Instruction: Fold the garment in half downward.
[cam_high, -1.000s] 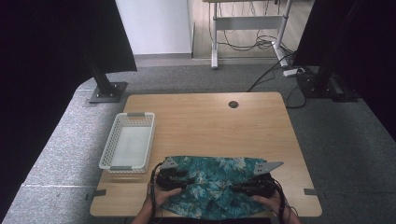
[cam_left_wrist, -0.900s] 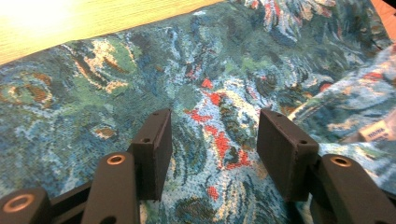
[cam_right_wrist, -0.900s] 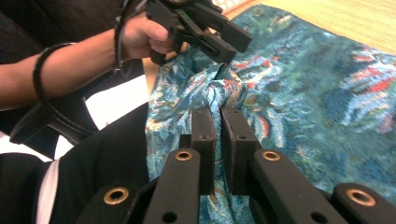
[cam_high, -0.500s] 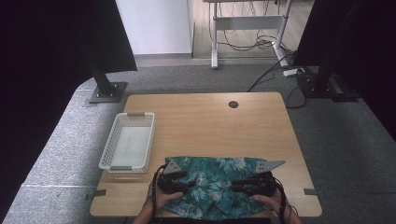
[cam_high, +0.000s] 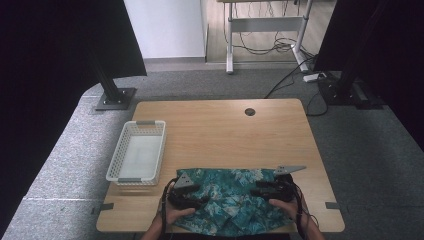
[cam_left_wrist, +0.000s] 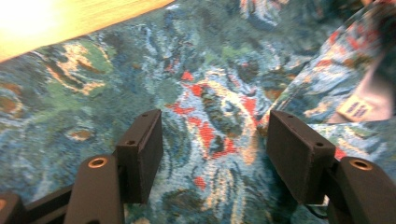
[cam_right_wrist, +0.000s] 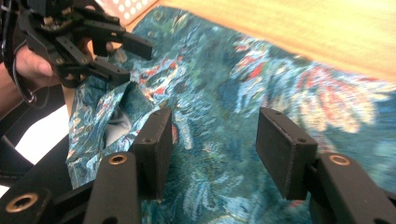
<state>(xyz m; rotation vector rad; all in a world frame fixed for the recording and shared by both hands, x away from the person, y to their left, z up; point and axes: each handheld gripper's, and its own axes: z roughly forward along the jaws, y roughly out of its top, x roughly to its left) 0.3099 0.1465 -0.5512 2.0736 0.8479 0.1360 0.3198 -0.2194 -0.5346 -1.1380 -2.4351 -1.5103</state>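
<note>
Overhead forward-down, two close views sharing cloth (cam_high: 230, 200)

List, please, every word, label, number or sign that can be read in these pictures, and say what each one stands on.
No text can be read.
Sewn-in tag on the teal floral cloth: dark marks, too blurred to read.
White basket, wooden table, left tongs and right tongs: no lettering visible.

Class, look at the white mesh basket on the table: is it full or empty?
Empty. The high view shows the white mesh basket with its pale bottom bare, while the teal patterned cloth lies on the wooden table beside it.
</note>
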